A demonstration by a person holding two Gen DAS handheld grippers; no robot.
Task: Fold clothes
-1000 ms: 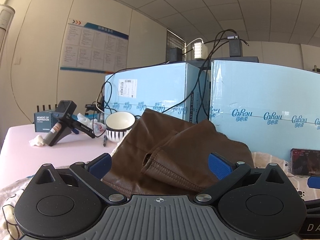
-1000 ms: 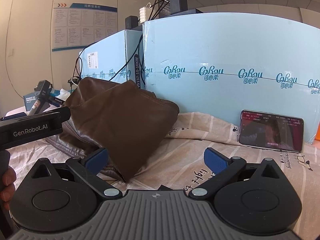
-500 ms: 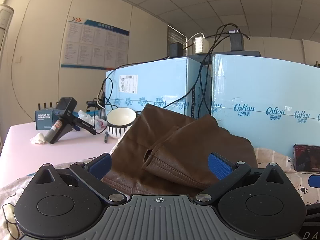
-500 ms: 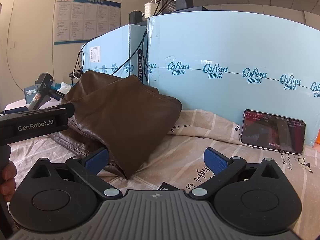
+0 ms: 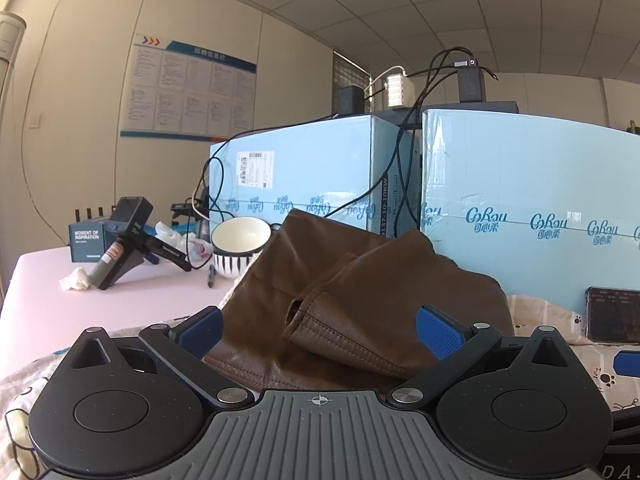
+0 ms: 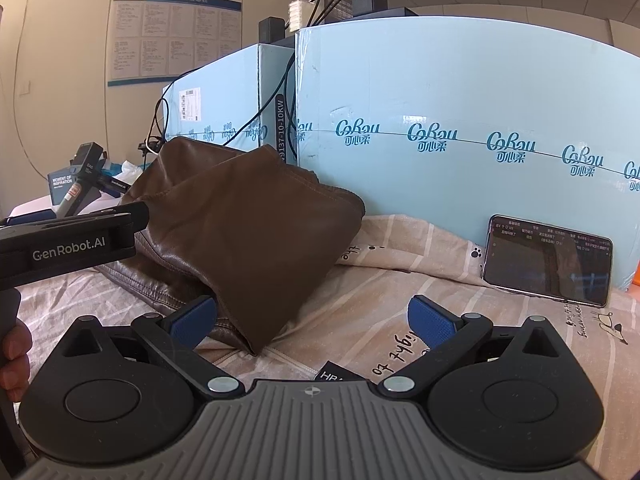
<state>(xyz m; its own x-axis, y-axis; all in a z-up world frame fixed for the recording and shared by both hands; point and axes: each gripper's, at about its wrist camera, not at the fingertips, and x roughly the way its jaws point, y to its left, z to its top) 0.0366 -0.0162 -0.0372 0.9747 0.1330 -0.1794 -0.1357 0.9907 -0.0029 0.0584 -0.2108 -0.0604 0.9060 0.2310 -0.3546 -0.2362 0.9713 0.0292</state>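
In the left wrist view, the left claw (image 5: 318,330) stands with its blue pads wide apart and nothing between them. Just ahead of it lies the brown leather garment (image 5: 360,292), heaped in loose folds on the patterned cloth (image 5: 560,316) that covers the surface, with a stitched hem edge turned toward the camera. Behind the garment rise two light blue cartons (image 5: 540,208) printed with a repeated logo, with black cables draped over them. To the left, on the pink surface (image 5: 60,312), sit a striped bowl (image 5: 239,246), a black handheld device (image 5: 124,240), a crumpled tissue (image 5: 76,280) and a pen (image 5: 211,276). A phone (image 5: 614,314) leans against the carton at the right edge.

In the right wrist view, the right claw (image 6: 312,320) is likewise spread open and holds nothing. The leather garment (image 6: 248,232) lies ahead and to its left, one corner hanging down to the cloth (image 6: 400,280) close beside the left pad. The other tool's black body, marked GenRobot.AI, reaches in from the left and overlaps the garment in the picture; contact cannot be told. The phone (image 6: 548,260) rests against the blue carton (image 6: 460,120) on the right, well apart from the garment.
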